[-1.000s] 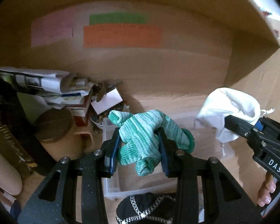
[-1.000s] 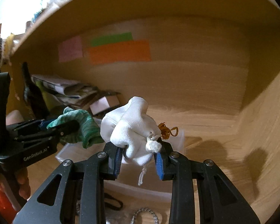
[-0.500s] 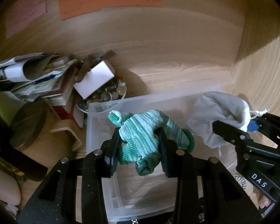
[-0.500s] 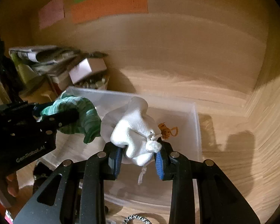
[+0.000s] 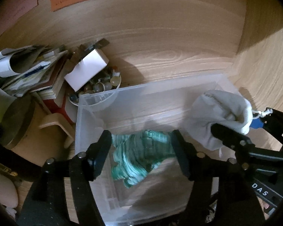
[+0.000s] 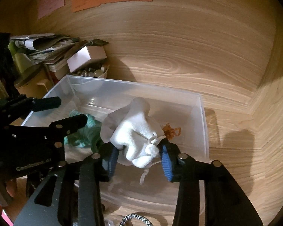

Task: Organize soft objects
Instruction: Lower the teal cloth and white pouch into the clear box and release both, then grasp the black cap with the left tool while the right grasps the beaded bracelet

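A clear plastic bin [image 5: 96,98] stands on the wooden shelf; it also shows in the right wrist view [image 6: 201,113]. My left gripper [image 5: 141,146] is open above the bin. A green knitted cloth [image 5: 137,158] lies blurred below it inside the bin, free of the fingers; it also shows in the right wrist view [image 6: 88,131]. My right gripper [image 6: 139,160] hangs over the bin and its blue pads flank a white drawstring pouch [image 6: 135,131] with small gaps, so I cannot tell whether it grips. The pouch also shows in the left wrist view [image 5: 220,113].
A stack of papers and books [image 5: 28,75], a white box [image 5: 86,71] on a bowl of small trinkets [image 5: 101,86] and a round tin [image 5: 15,124] crowd the shelf left of the bin. An orange hair tie [image 6: 171,131] lies in the bin. Wooden walls close the back and right.
Both grippers moved down over the bin. My left gripper opened and the green cloth dropped into the bin. The right gripper's pads have spread apart around the pouch.
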Demonstrator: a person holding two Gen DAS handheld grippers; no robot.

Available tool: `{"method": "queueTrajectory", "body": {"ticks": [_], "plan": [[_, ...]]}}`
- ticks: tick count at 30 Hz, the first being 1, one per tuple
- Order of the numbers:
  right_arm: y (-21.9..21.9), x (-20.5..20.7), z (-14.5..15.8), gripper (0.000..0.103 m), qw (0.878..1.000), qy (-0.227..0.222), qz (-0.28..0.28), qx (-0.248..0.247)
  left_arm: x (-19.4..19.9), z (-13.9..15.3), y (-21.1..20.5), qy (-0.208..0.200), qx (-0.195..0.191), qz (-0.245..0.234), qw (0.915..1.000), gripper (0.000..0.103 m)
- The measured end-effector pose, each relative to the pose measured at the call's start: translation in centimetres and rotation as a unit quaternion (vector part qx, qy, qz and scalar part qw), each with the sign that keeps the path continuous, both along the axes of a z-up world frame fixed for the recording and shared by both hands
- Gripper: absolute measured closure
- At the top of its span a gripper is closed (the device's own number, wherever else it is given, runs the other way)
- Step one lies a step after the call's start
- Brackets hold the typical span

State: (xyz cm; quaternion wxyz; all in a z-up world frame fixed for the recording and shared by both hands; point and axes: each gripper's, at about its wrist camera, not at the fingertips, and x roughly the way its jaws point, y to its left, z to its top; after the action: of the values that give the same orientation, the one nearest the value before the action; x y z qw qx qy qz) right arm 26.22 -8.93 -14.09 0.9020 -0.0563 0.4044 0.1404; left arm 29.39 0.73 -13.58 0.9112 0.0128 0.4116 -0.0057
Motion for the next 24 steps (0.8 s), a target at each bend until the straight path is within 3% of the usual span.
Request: {"method": "queueTrajectory", "body": {"ticks": [5,12,17,24], "plan": [[-0.2,-1.1,1.2,0.047,1.0,-0.023,0.001,-0.006,-1.6,1.6,0.0,-0.02,-0.005,-0.006,0.9998,0.031],[-1.3,-3.6,4.2,0.026,0.997,-0.075,-0.004,0.004,-5.2,4.5,0.4,-0.07,-0.013,-0.003,0.9975,0.016],[-2.5,-6.3,6.2,0.025,0.994,-0.106,-0.003,0.022,-8.1,5.9,0.7,-0.105,0.001,-0.001,0.9945,0.005],[-3.9,-8.9,5.7,0.025,0.994,-0.108,-0.002,0.02,-10.2,5.3,1.7,-0.093,-0.01,-0.004,0.9956,0.002]]}}
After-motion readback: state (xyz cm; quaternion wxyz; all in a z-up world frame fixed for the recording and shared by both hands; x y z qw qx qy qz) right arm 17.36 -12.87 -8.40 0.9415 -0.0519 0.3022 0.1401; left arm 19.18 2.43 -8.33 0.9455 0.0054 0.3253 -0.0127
